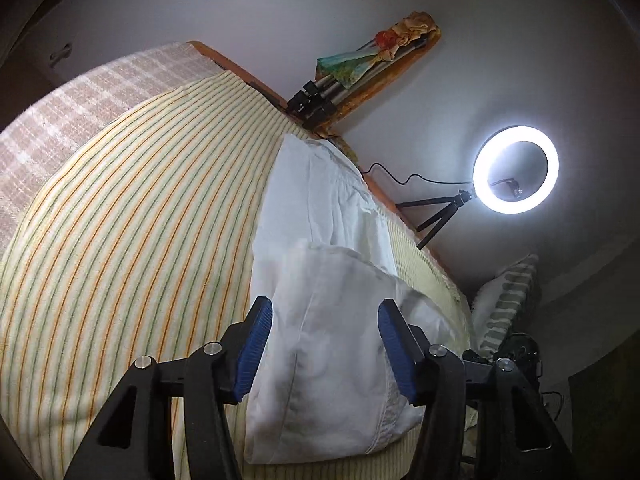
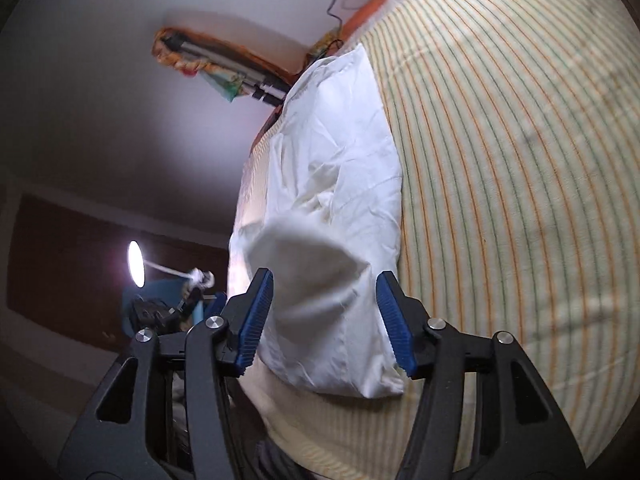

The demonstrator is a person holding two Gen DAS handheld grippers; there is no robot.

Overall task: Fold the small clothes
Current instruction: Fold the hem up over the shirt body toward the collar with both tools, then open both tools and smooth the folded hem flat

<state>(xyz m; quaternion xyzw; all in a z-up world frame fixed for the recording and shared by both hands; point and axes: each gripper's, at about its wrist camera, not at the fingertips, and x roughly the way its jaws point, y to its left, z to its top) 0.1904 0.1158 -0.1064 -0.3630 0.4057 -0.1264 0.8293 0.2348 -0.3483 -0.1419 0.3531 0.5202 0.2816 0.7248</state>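
Observation:
A white garment [image 1: 320,216] lies partly folded along the edge of a bed with a yellow, green and orange striped cover [image 1: 140,220]. My left gripper [image 1: 325,308] is open just above the garment's near end. Its blue pads [image 1: 256,344] stand on either side of the cloth without pressing it. In the right wrist view the same garment [image 2: 336,152] lies on the cover [image 2: 520,200], with a blurred loose fold near the fingers. My right gripper [image 2: 325,278] is open too, and its pads [image 2: 394,320] are clear of the cloth.
A lit ring light [image 1: 516,133] on a small black tripod [image 1: 436,210] stands beyond the bed's edge. A folded tripod and a colourful cloth [image 1: 360,68] rest on the wooden bed frame. A striped pillow [image 1: 508,296] sits at the right and a checked blanket [image 1: 80,92] at the far left. A second lamp [image 2: 136,264] glows low on the left.

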